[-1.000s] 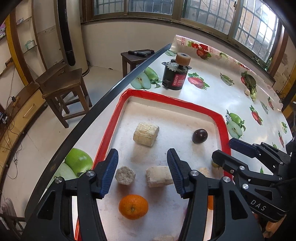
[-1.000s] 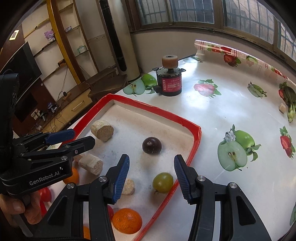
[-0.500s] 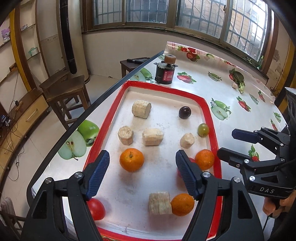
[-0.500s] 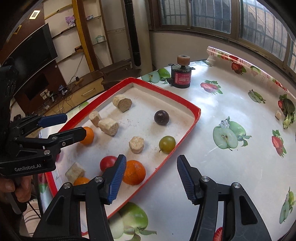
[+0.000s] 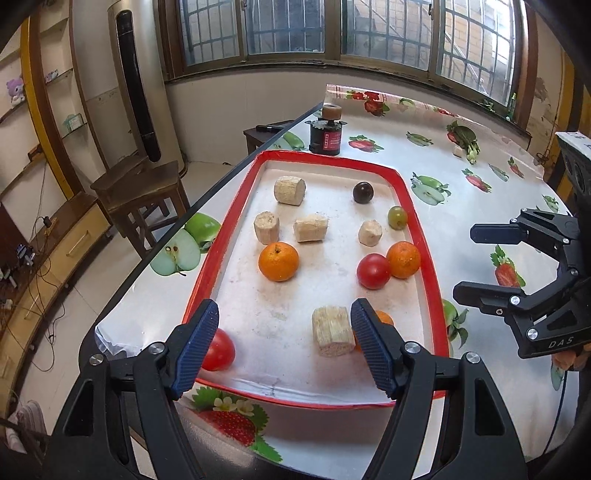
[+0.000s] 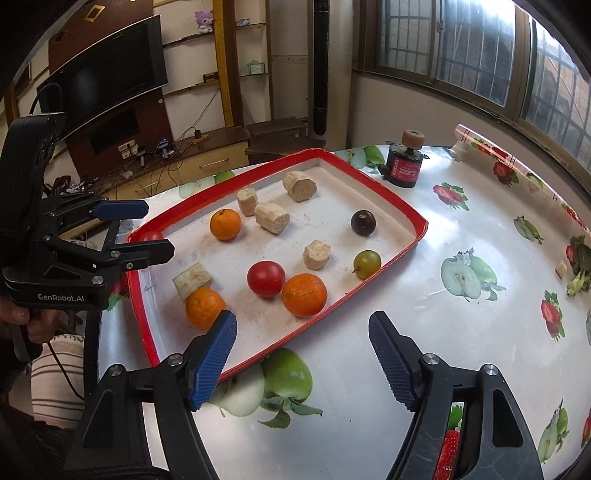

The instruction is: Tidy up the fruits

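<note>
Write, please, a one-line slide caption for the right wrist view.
Red tray holding oranges, tomatoes and pale cut chunks, with the right gripper empty, jaws opening.

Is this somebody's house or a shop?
Probably somebody's house, a living room: a big television on the wall, a plush toy on a shelf, and a table with a fruit-print tablecloth by barred windows.

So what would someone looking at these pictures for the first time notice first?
Probably the red-rimmed tray on the fruit-print tablecloth, scattered with oranges, red tomatoes, a dark plum, a green grape and pale log-like chunks. Next, the black grippers with blue pads: the left gripper hangs open over the tray's near end, and the right gripper, empty with jaws opening, over the tray's near edge. A dark jar stands beyond the tray.
</note>
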Available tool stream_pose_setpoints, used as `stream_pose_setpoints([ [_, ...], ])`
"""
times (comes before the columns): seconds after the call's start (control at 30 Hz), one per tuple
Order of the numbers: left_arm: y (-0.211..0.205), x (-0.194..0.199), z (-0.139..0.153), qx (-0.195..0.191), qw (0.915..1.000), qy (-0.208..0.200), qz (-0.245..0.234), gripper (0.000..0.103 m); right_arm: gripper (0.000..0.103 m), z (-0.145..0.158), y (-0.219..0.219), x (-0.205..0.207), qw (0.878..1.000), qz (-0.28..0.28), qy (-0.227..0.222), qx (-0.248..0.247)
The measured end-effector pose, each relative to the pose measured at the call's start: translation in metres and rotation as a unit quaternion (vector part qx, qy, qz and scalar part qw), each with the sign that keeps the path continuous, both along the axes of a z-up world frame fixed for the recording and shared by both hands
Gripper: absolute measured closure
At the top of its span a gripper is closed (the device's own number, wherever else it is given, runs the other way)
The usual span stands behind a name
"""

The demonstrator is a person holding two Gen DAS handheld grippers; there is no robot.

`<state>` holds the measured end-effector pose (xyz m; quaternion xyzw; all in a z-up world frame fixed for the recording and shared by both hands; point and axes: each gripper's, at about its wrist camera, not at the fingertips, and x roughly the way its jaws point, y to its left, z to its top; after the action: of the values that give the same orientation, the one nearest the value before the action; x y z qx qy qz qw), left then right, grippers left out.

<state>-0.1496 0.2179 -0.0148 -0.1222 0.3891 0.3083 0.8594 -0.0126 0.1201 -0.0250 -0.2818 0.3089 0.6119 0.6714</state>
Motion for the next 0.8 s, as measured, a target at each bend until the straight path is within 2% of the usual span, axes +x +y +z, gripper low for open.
stream_pose_setpoints([
  [0.13, -0.008, -0.008, 0.002, 0.008, 1.0, -0.003, -0.002, 0.029, 0.026, -0.004, -0.006, -0.002, 1.0, 0.016, 0.011, -0.001],
  [0.27, -0.01, -0.012, 0.003, -0.008, 0.9999, -0.012, -0.008, 0.028, 0.026, -0.004, -0.012, -0.006, 1.0, 0.027, 0.008, -0.002],
  [0.37, -0.016, -0.013, 0.002, -0.009, 0.9999, -0.007, -0.011, 0.023, 0.026, -0.003, -0.016, -0.011, 0.999, 0.041, 0.004, -0.002],
  [0.57, -0.027, -0.014, 0.004, 0.005, 0.9997, 0.0, -0.023, 0.023, 0.026, -0.004, -0.019, -0.018, 0.998, 0.063, 0.0, -0.004],
  [0.8, -0.029, -0.016, 0.011, 0.003, 0.9996, -0.003, -0.026, 0.023, 0.026, -0.003, -0.02, -0.022, 0.998, 0.068, -0.004, -0.004],
])
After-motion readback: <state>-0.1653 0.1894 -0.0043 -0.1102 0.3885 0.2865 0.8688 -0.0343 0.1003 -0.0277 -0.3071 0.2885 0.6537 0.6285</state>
